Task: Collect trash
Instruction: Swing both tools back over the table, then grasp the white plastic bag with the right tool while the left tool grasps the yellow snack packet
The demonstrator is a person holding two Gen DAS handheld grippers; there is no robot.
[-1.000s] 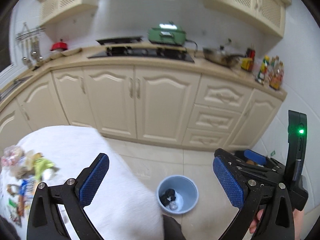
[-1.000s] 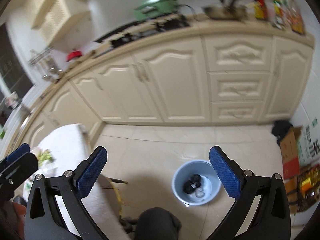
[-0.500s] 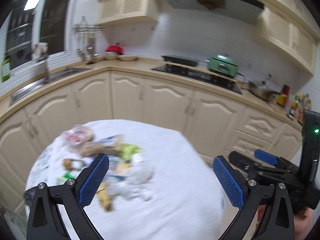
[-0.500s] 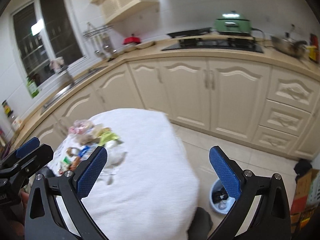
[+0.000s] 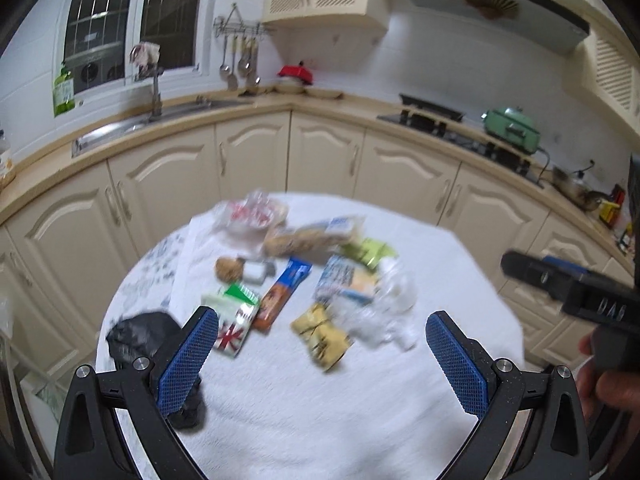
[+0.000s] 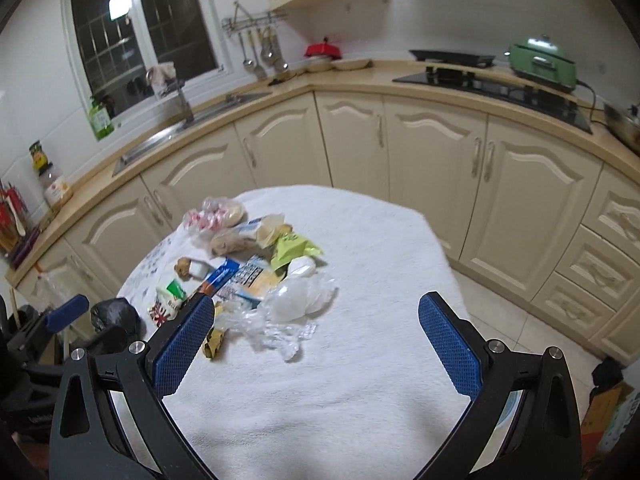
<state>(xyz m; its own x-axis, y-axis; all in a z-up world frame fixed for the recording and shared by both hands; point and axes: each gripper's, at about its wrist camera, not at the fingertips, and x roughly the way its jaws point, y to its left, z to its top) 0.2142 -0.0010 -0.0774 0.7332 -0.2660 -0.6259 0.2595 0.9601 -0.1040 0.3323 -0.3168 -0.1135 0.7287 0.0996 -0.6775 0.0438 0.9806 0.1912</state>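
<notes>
A heap of trash lies on a round table with a white cloth: clear crumpled plastic, a yellow wrapper, an orange-blue bar wrapper, a green-white carton, a lime-green packet and a black bag. My left gripper is open and empty above the near table. My right gripper is open and empty, likewise short of the heap. The right gripper's body shows at the right edge of the left wrist view.
Cream kitchen cabinets curve behind the table, with a sink, a hob and a green cooker on the counter. A cardboard box stands on the tiled floor at the right.
Both grippers have swung left from the floor and blue bin to face the table; the trash heap now sits centred in both views. Both stay open.
</notes>
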